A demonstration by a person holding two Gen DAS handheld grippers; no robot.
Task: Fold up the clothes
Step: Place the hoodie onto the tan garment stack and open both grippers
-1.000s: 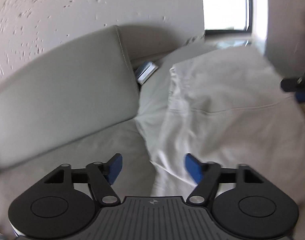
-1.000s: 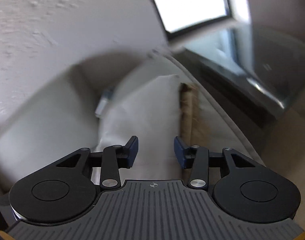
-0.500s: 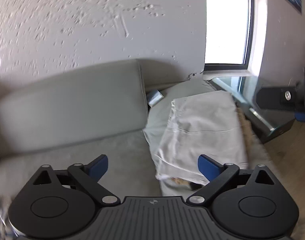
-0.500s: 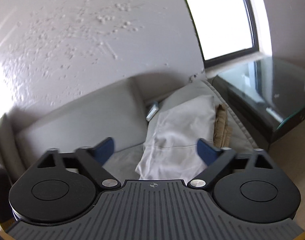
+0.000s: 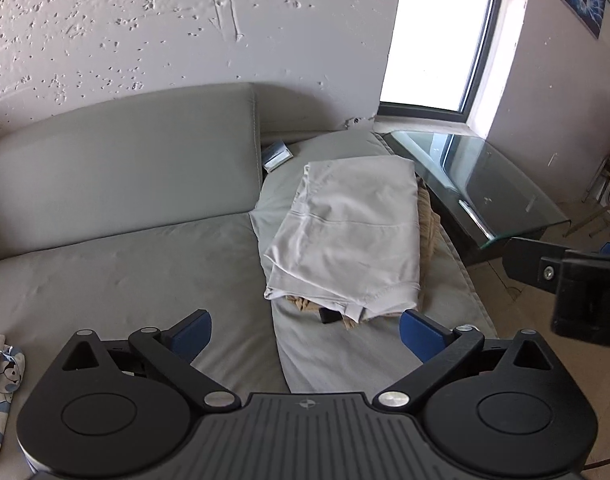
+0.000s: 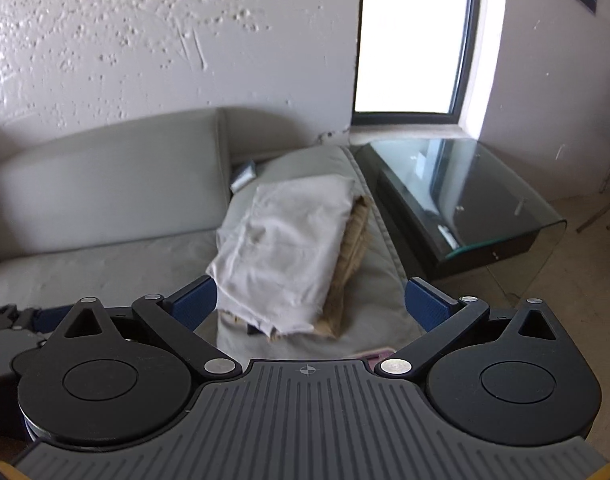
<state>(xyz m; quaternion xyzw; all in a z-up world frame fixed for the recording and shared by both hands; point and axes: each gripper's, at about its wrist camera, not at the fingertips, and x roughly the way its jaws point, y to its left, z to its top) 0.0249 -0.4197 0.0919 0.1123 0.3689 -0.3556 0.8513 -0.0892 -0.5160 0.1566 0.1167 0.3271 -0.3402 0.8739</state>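
Nearest the left wrist camera, the left gripper (image 5: 305,330) stood with its two blue pads spread as wide as they go, having just been opening, with nothing between them and nothing touched; only sofa cushion showed in the gap. The right gripper (image 6: 309,305) was in the same condition in its own view, jaws just opened to full width and empty, hanging above the near end of the clothes without contact. Part of the right gripper's black body also showed at the right edge of the left view. At the lower left edge of that view lay one crumpled patterned cloth (image 5: 1,376), white with blue marks, on the sofa seat. Farther out, on the right-hand seat cushion of the one grey sofa (image 5: 117,264), sat one stack of clothes: a folded pale grey garment (image 5: 353,236) on top, lying flat, and one folded tan garment (image 6: 355,248) beneath it, its edges showing along the right side and at the near end. A small dark object (image 5: 329,315) poked out under the near edge of the stack; what it was could not be told. Behind the stack, against the backrest, lay one small blue-and-white item (image 5: 277,156). Beyond the sofa's right end stood one glass-topped table (image 6: 465,200), and farthest off one bright window (image 6: 409,40) in the textured white wall.
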